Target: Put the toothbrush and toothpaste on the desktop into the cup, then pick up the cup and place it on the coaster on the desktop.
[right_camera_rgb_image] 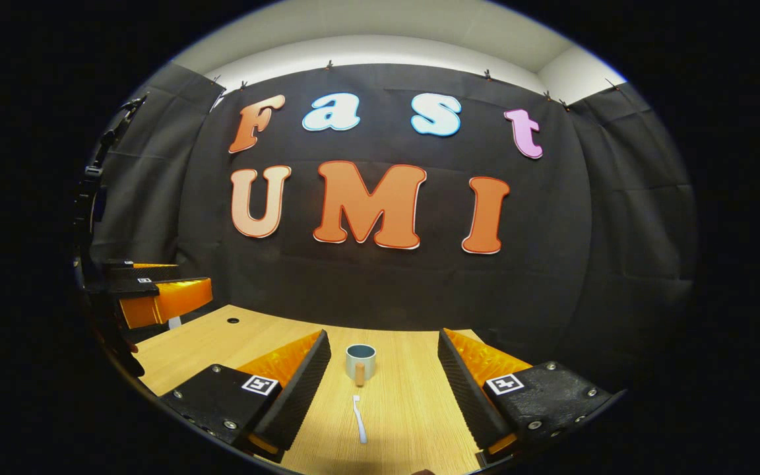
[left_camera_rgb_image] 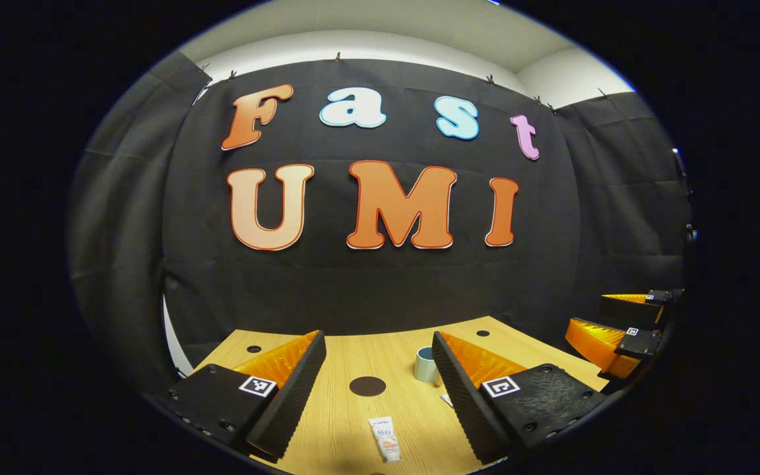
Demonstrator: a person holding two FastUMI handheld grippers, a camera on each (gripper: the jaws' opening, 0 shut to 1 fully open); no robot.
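Note:
On the wooden desktop stands a pale blue-grey cup [left_camera_rgb_image: 425, 363] [right_camera_rgb_image: 360, 361] with a wooden handle. A white toothpaste tube [left_camera_rgb_image: 385, 439] lies flat between the fingers of my left gripper [left_camera_rgb_image: 377, 382], which is open above the desk. A round dark coaster [left_camera_rgb_image: 367, 386] lies just beyond the tube, left of the cup. A white toothbrush [right_camera_rgb_image: 359, 419] lies in front of the cup, between the fingers of my open right gripper [right_camera_rgb_image: 383, 382]. Neither gripper touches anything. The right gripper [left_camera_rgb_image: 617, 326] shows at the far right in the left gripper view, the left gripper [right_camera_rgb_image: 156, 293] at the far left in the right gripper view.
The light wood desktop [right_camera_rgb_image: 406, 409] has small dark holes [right_camera_rgb_image: 233, 320] near its back edge. Black cloth walls close in the booth behind and at both sides.

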